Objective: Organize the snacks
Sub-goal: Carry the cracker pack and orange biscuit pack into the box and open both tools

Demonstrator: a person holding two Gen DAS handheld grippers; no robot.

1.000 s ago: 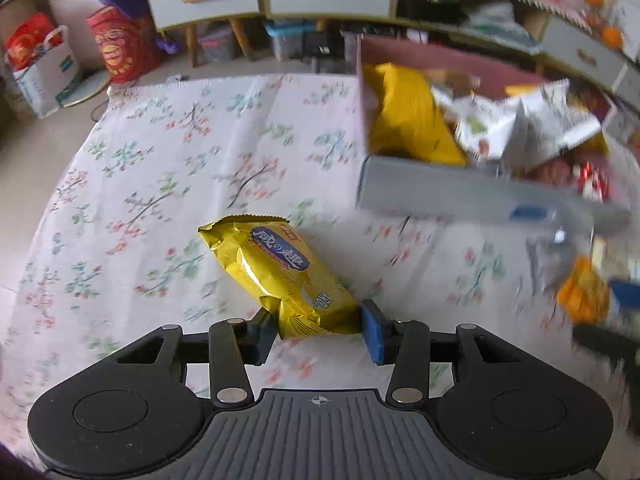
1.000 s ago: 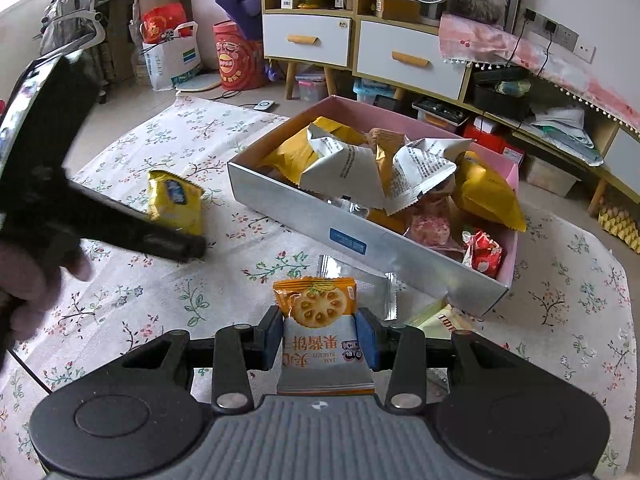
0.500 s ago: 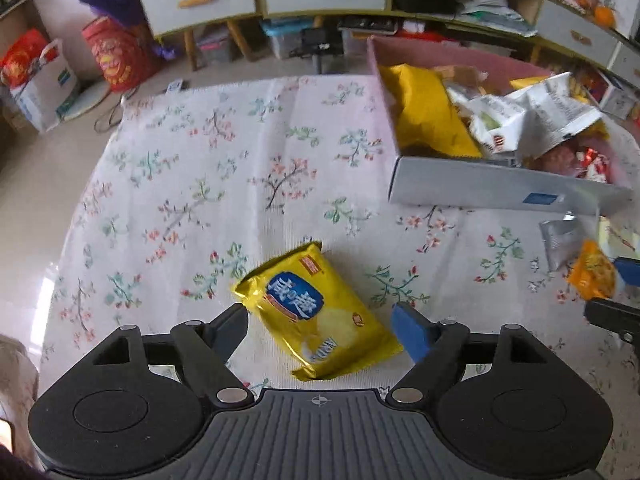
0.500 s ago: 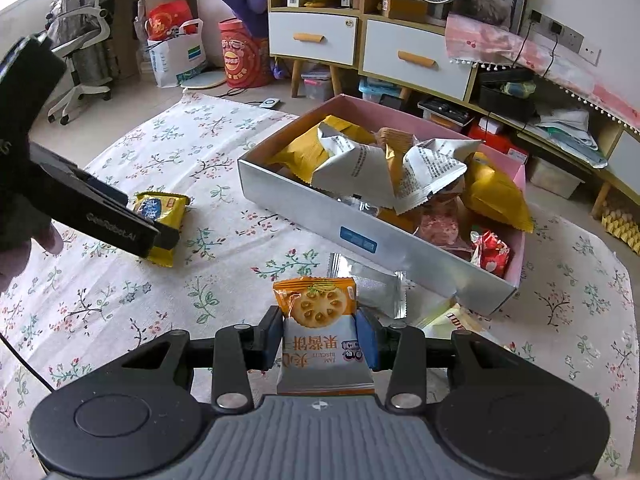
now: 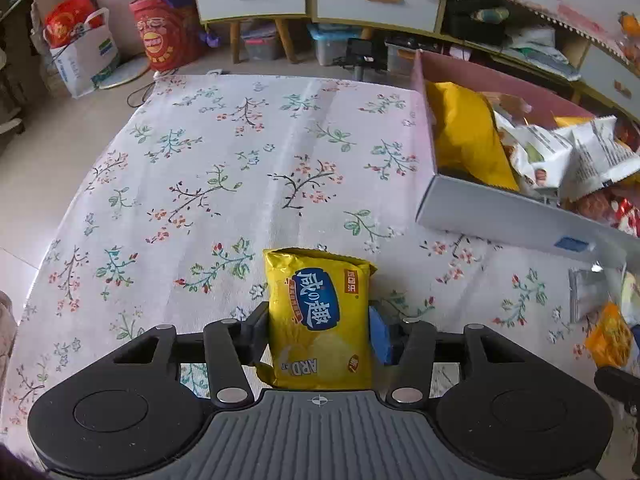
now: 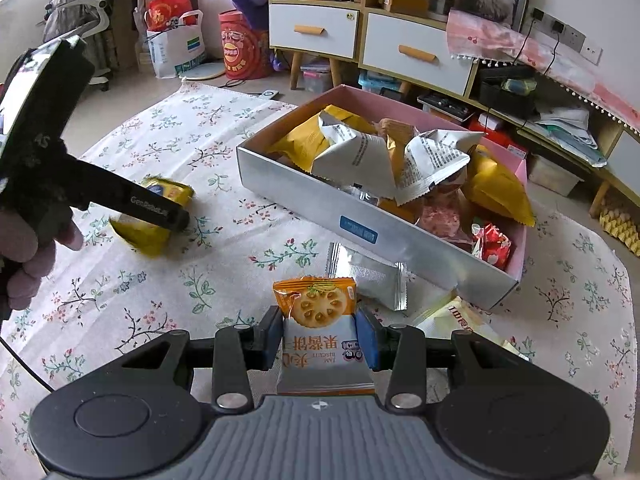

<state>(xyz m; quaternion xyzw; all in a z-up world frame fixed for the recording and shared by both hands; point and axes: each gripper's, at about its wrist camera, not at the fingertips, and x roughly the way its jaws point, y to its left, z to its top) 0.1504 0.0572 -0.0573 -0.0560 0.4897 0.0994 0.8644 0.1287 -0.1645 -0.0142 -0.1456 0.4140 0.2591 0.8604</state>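
A yellow biscuit pack (image 5: pixel 320 300) lies lengthwise on the flowered cloth between the jaws of my left gripper (image 5: pixel 318 332). The jaws are closing and both pads touch the pack's sides. The right wrist view shows this left gripper (image 6: pixel 176 216) low over the same yellow pack (image 6: pixel 140 236), held by a hand (image 6: pixel 24 248). My right gripper (image 6: pixel 320 336) is shut on an orange and white jam biscuit pack (image 6: pixel 316 304), just above the cloth. The grey and pink box (image 6: pixel 360 232) behind it holds several snack bags.
A silver packet (image 6: pixel 372 276) and a pale pack (image 6: pixel 460 316) lie on the cloth by the box's front wall. The box (image 5: pixel 500 216) sits to the right of my left gripper. Drawers, bags and shelves stand on the floor beyond the cloth's far edge.
The left gripper let go of the yellow pack's corner, opened wide, then closed across the pack's width as the pack turned lengthwise. The right gripper and its biscuit pack stayed put.
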